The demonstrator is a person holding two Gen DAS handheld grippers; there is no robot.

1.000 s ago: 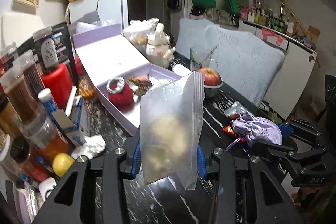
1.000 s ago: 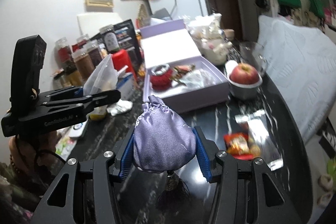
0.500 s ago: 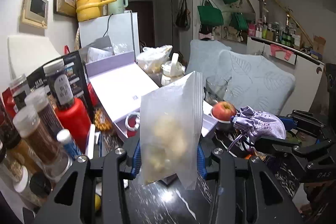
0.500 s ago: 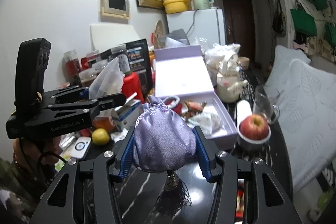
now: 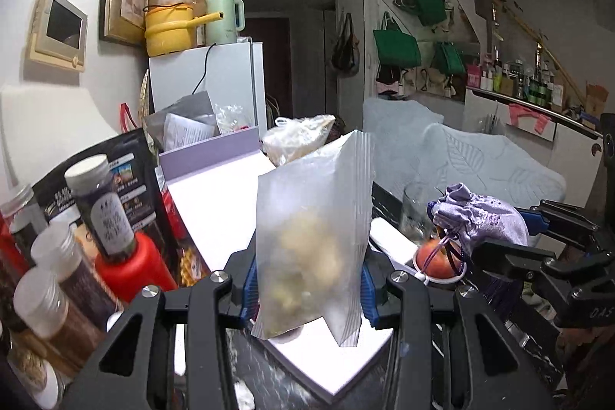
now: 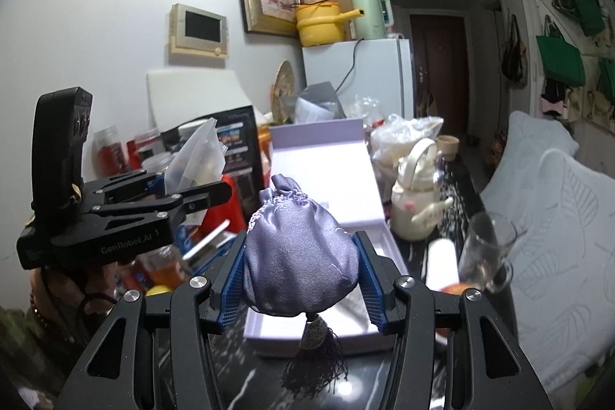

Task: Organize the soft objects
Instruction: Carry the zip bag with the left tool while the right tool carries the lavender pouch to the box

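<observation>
Jars [image 5: 96,206] with grey lids are crowded at the far left of the dark table. A frosted zip bag [image 5: 313,237] with pale lumps inside is clamped upright by the left gripper [image 5: 307,289], above the open lilac box [image 6: 326,187]. Further right, a lilac drawstring pouch [image 6: 301,256] is squeezed between the blue pads of the right gripper [image 6: 301,285], its tassel [image 6: 317,360] hung below. An apple [image 5: 436,258] is seen beyond.

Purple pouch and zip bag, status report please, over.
Left gripper shut on frosted zip bag. Right gripper shut on purple drawstring pouch. Both held above open lavender box. Nothing between them and it.
</observation>
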